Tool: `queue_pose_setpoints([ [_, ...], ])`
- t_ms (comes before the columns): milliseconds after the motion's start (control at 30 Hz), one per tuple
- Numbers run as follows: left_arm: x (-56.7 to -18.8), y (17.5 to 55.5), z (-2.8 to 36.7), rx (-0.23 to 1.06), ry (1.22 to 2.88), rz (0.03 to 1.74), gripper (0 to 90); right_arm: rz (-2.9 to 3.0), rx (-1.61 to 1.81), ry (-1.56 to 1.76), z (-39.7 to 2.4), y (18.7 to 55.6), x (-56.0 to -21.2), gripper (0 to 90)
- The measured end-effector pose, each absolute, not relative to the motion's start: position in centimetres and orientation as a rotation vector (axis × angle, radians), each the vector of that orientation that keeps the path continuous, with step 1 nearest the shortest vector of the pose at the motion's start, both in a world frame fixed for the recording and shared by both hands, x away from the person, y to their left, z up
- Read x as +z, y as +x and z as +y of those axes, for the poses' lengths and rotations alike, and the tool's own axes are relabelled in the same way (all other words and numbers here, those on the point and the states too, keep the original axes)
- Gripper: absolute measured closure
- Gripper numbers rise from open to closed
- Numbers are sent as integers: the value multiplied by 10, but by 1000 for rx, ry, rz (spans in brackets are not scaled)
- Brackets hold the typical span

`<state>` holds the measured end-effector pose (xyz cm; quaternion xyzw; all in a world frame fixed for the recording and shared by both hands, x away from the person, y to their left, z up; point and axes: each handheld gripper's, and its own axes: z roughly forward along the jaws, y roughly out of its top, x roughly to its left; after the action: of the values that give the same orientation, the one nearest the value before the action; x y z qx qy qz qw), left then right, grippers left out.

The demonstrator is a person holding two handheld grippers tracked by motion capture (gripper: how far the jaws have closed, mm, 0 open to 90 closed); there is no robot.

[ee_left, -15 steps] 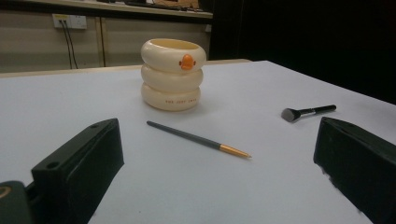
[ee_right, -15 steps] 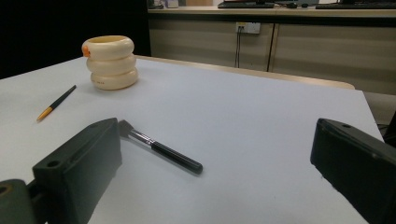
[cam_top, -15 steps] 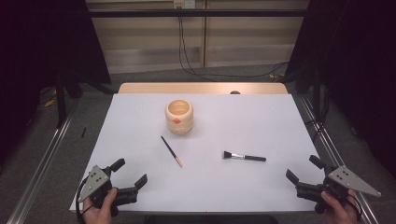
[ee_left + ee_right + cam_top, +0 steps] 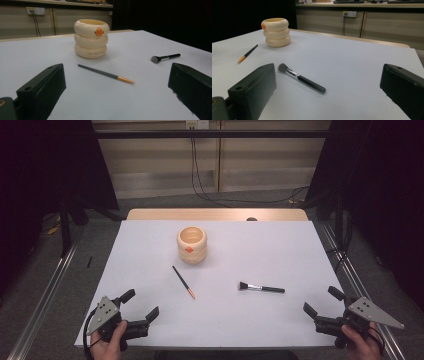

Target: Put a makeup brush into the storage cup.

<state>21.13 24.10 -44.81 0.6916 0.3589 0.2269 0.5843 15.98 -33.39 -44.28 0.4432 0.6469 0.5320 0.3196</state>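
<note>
Two grippers sit at your near edge of the white table, both with jaws spread wide and nothing between them. Landmark is the cream ringed pot, upright toward the far middle of the table, orange mark facing you. Your left gripper is well apart from the pot, nearer you and off to its left; a hand grips it from below. Your right gripper is well apart too, nearer you and far to the pot's right. Thin dark pencil-like stick with an orange tip lies flat just on your side of the pot, orange end pointing toward you. Black-handled makeup brush lies flat nearer you and to the pot's right, bristles toward the stick, handle toward the right gripper. Neither gripper touches stick, brush or pot.
</note>
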Motion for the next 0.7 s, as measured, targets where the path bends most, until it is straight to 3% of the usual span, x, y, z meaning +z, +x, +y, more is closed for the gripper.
queue_pose_setpoints([
  [700, -443, 223, 230, 534, 1691, 810, 10, 1730, 1422, 1137, -327, 168, -442, 0],
])
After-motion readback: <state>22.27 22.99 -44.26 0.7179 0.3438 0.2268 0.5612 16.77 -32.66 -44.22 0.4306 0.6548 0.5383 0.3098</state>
